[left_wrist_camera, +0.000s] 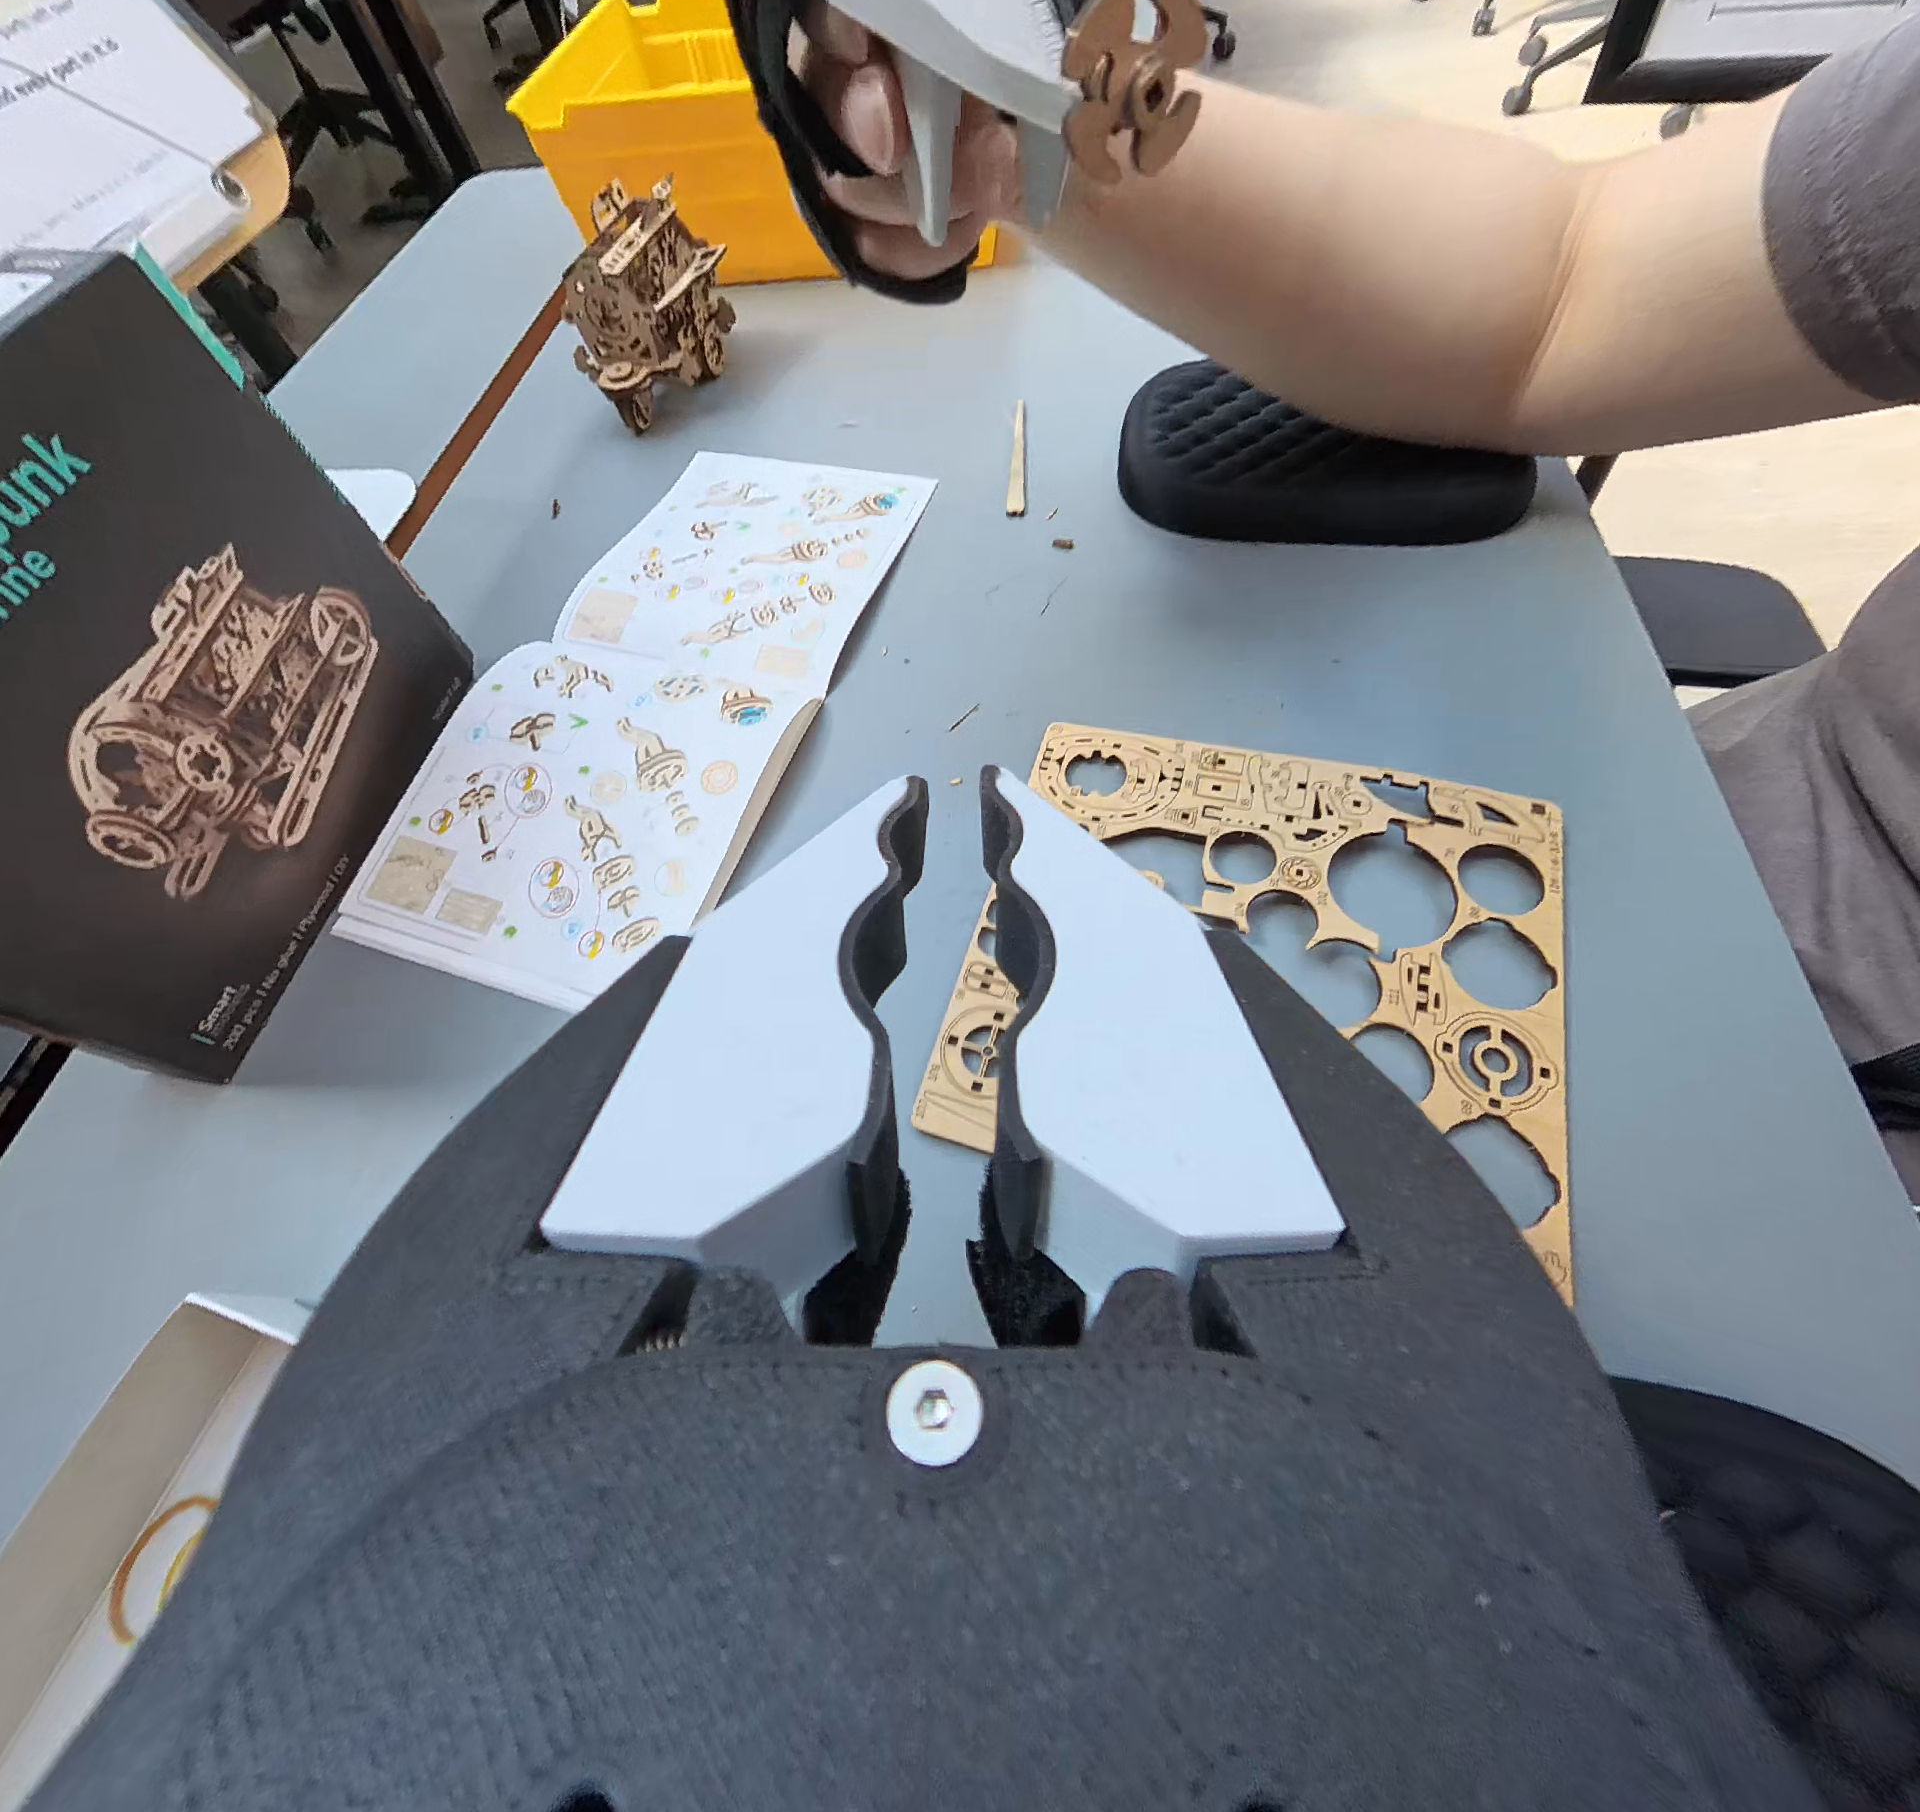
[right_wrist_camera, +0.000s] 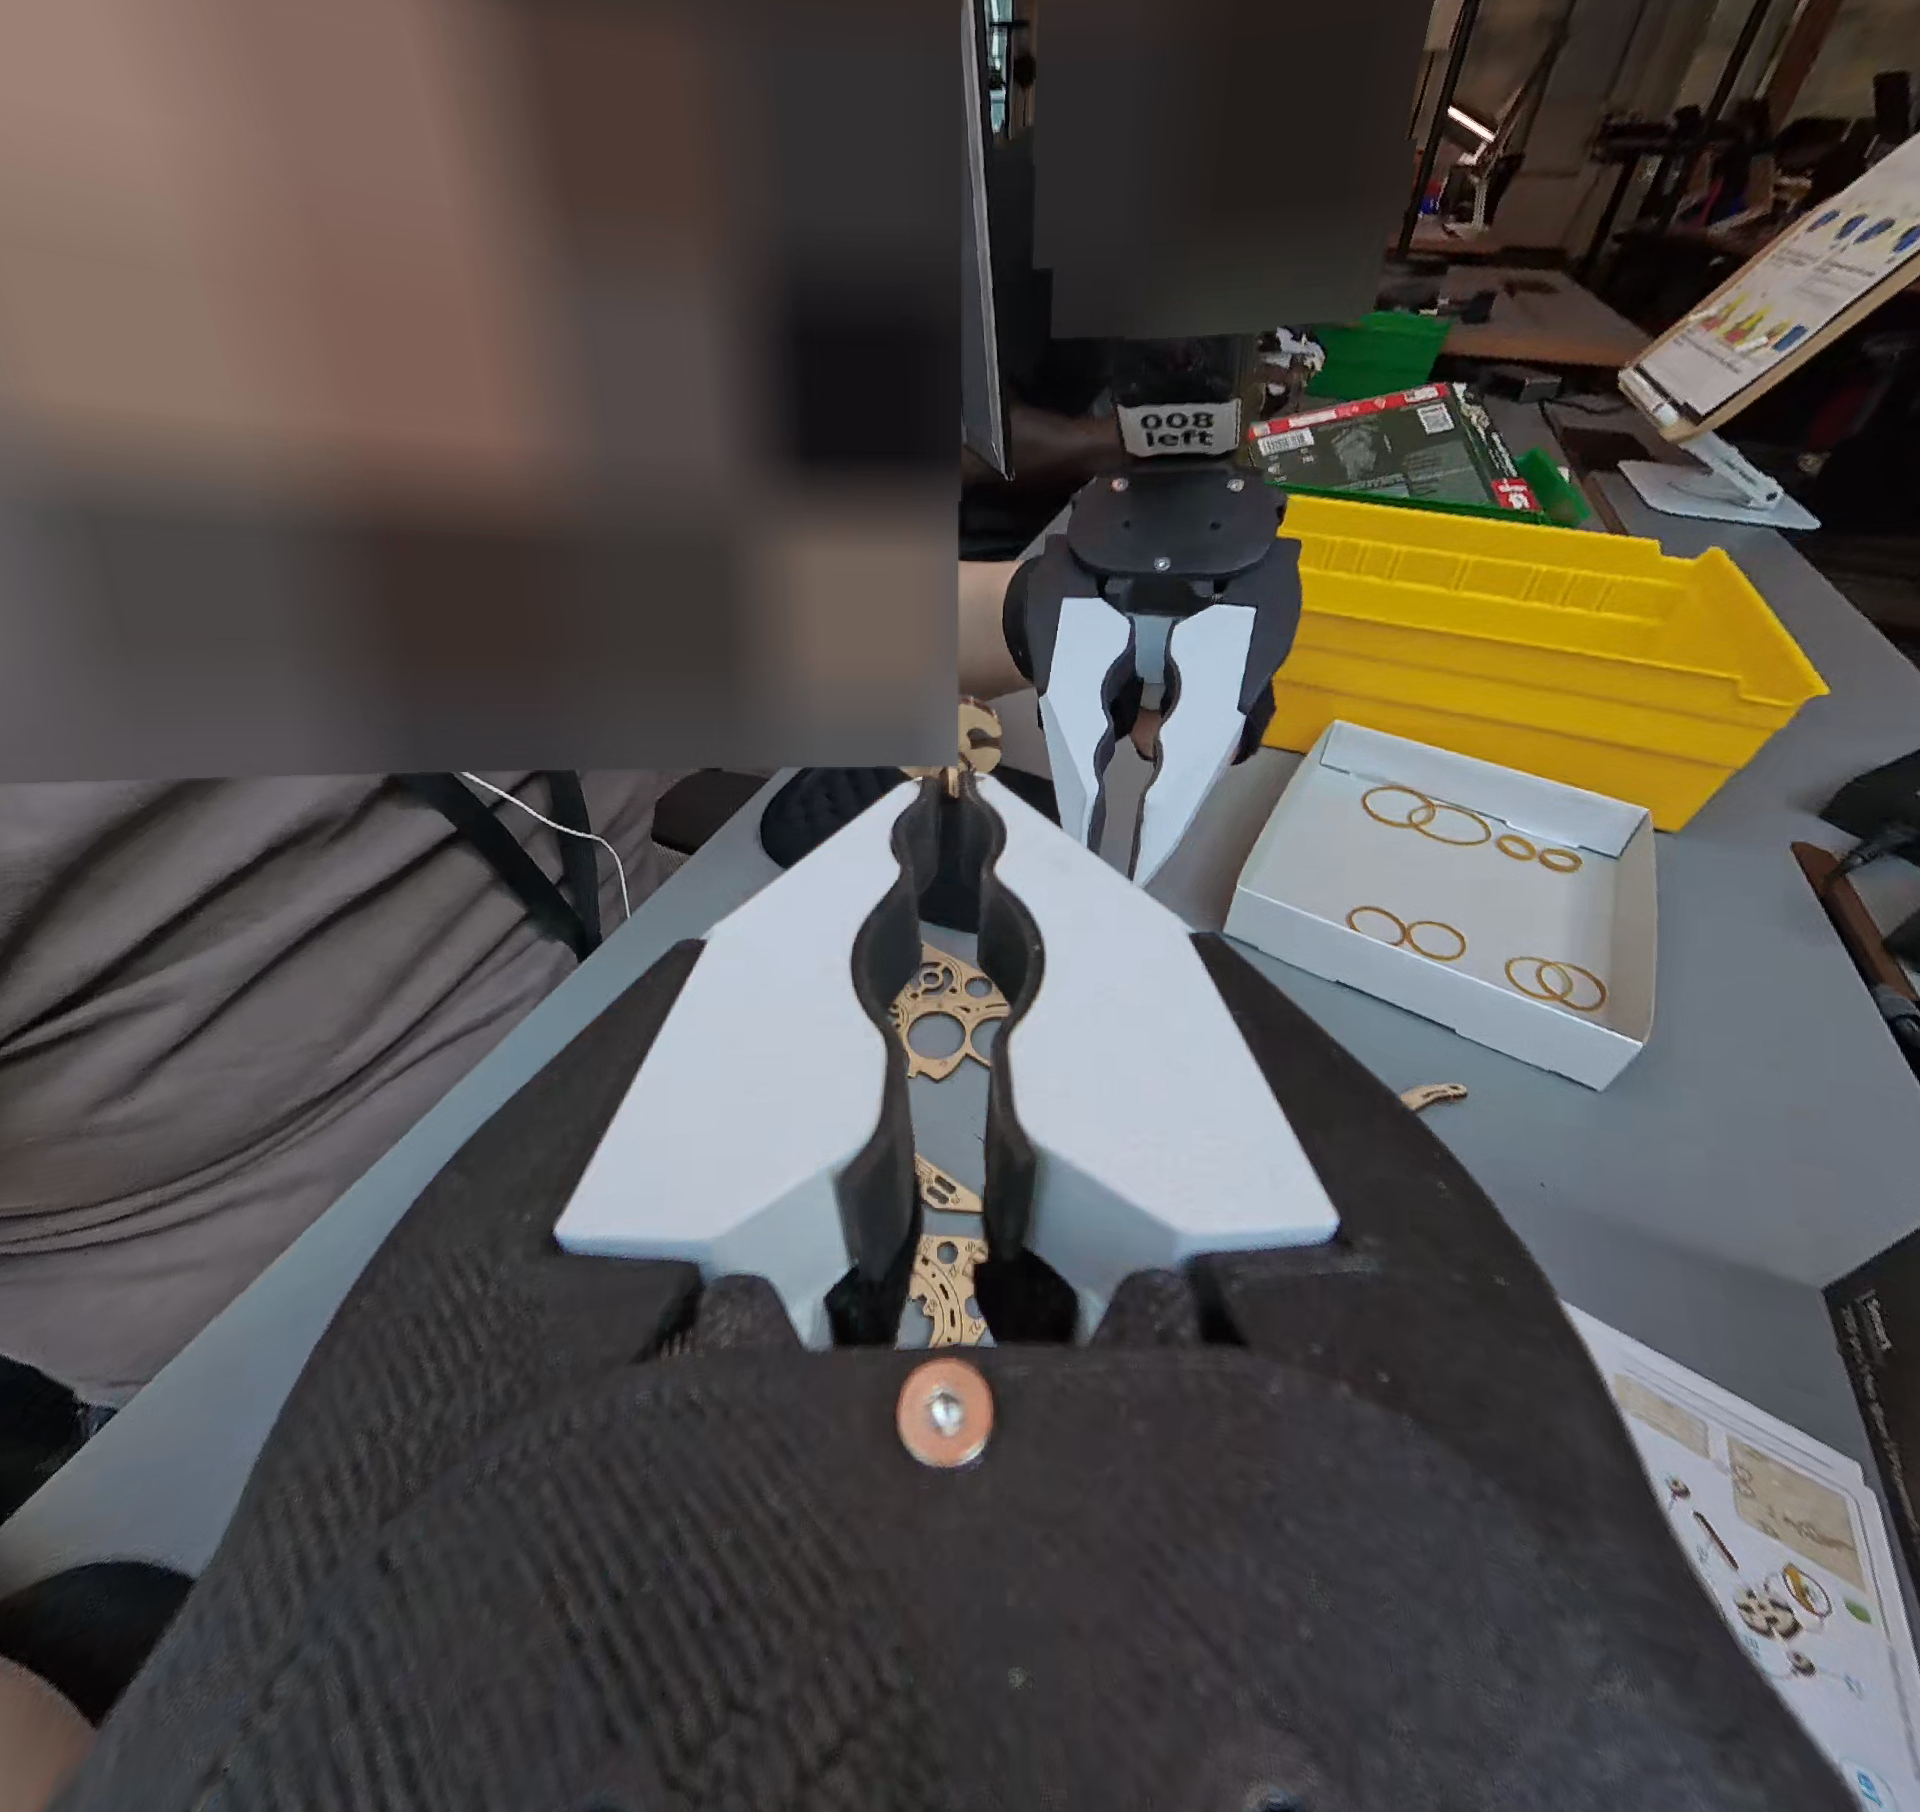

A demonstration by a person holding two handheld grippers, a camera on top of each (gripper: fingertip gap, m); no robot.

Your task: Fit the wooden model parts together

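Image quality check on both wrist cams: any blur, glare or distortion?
Left wrist view: wide-angle bending at the edges; right gripper and its wooden part slightly motion-blurred; parts sheet sharp, no glare. Right wrist view: large privacy mosaics; dim, soft background; white tray clear.

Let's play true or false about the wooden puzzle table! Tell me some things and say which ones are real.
1. The right gripper pinches a lobed wooden piece up in the air. True.
2. The left gripper is holding a wooden piece. False: its jaws stand slightly apart with nothing between them.
3. The flat wooden sheet has round holes where parts were popped out. True.
4. The storage bin on the table is blue. False: it is yellow.
5. The instruction booklet lies closed. False: it lies open on the table.
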